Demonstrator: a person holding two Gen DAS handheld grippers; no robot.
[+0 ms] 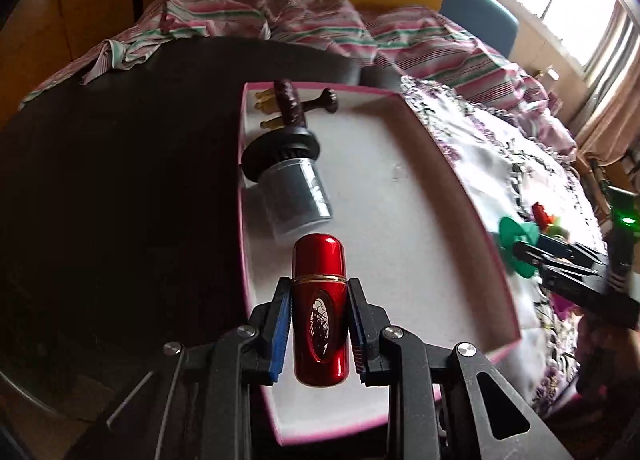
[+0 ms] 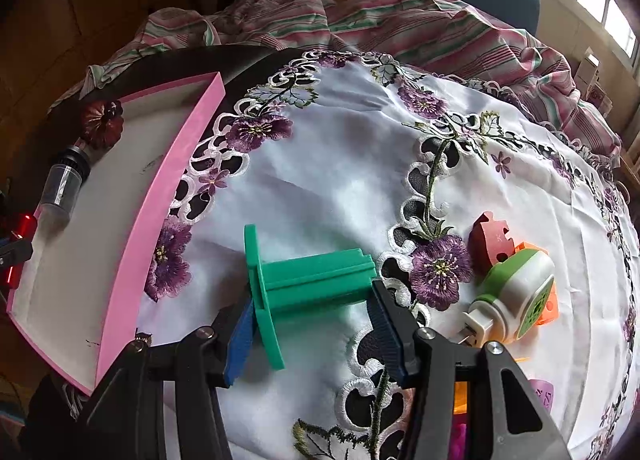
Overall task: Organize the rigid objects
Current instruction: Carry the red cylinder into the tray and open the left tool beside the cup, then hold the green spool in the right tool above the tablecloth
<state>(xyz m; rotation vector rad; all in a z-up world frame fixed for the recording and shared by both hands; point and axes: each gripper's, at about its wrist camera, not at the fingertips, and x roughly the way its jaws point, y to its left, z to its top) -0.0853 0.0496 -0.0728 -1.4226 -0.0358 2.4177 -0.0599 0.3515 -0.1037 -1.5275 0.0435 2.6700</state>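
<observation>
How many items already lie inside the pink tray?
2: a clear jar with a black lid and a dark brown knobbed piece, both by the pink tray's far-left wall. Small amber bits behind may be more.

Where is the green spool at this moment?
The green spool is held in the right tool above the embroidered cloth, just right of the pink tray.

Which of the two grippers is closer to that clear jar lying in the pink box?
Left. The left gripper, holding the red bottle, hangs over the pink box just short of the clear jar. The right gripper holds the green spool outside the box, over the tablecloth.
</observation>
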